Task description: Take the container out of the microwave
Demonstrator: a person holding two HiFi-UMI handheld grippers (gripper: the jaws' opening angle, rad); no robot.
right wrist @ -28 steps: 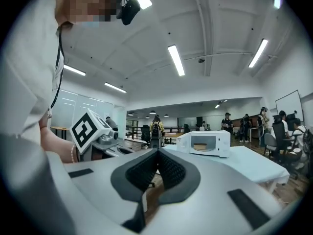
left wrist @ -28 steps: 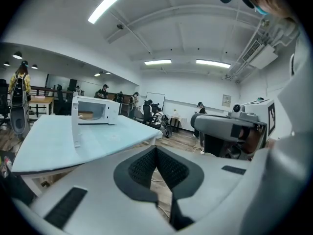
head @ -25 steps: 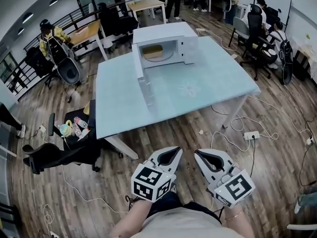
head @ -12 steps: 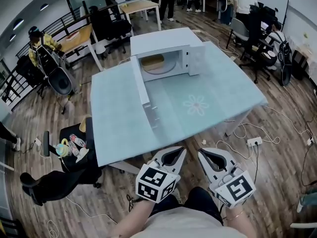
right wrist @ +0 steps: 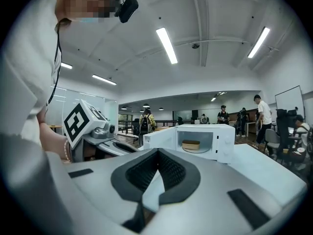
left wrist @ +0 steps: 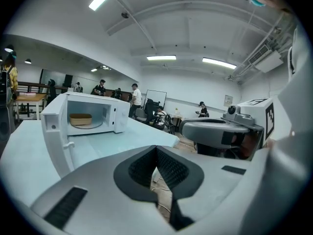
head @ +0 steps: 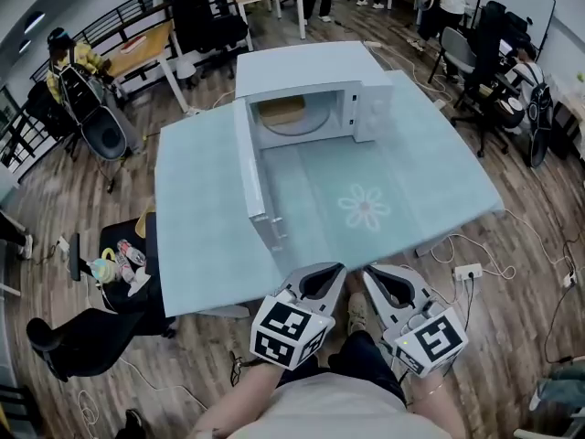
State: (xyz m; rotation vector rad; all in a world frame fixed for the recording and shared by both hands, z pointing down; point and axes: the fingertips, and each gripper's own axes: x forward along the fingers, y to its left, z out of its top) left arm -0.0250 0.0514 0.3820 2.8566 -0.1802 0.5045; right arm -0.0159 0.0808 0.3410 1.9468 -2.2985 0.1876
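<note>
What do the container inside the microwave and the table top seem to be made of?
The container: tan and matte, probably paper pulp or card, though plastic is possible. The table top: pale blue, smooth, faintly glossy, with a printed flower; likely laminate or a vinyl cover.

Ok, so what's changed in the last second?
The person has stepped closer to the table, so the microwave sits nearer in the head view. The left gripper and right gripper stay shut and empty, low by the body. The door stays open, the container still inside.
</note>
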